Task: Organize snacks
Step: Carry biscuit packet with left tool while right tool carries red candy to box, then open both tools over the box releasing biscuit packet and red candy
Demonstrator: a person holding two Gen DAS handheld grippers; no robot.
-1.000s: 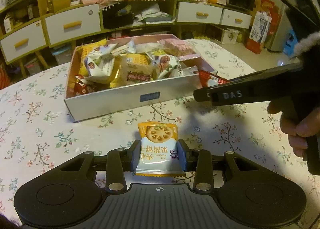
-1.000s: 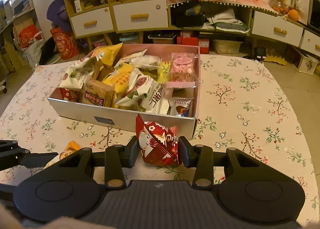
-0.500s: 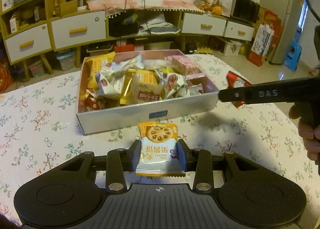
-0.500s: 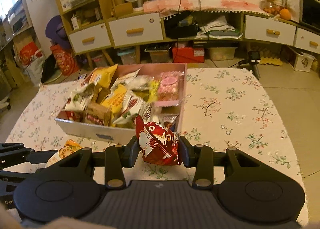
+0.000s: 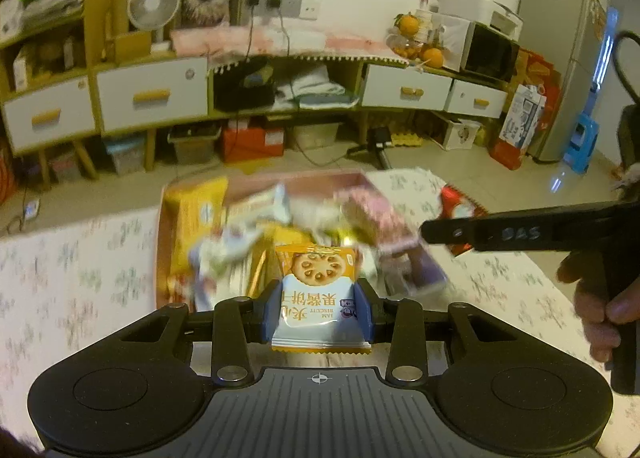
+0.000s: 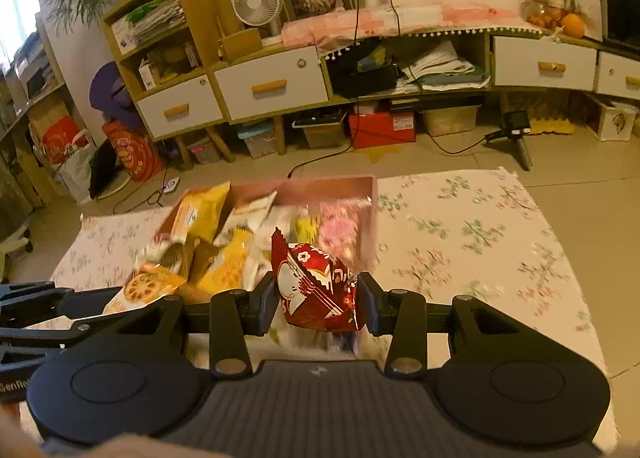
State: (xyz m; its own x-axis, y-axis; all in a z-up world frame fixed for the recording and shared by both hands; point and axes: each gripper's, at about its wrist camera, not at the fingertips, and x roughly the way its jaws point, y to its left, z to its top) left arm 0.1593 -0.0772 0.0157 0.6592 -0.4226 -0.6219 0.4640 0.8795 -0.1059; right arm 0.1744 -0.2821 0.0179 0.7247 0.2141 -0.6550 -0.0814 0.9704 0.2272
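My left gripper (image 5: 318,310) is shut on an orange and white jam biscuit packet (image 5: 318,290) and holds it above the near part of the snack box (image 5: 328,179). My right gripper (image 6: 318,300) is shut on a red snack packet (image 6: 314,284), held above the box's (image 6: 336,187) near right part. The box is pink-walled and full of several wrapped snacks. The right gripper shows from the side in the left wrist view (image 5: 430,232), with the red packet (image 5: 456,209). The left gripper and biscuit packet (image 6: 146,288) show at the left of the right wrist view.
The box stands on a table with a floral cloth (image 6: 472,234). Behind the table are the floor, a low cabinet with white drawers (image 6: 272,85), shelves and a fan (image 6: 256,1). A hand (image 5: 604,306) holds the right gripper's handle.
Both grippers have risen and moved forward over the box, each still holding its packet. The box now sits lower and closer under them, blurred by motion.
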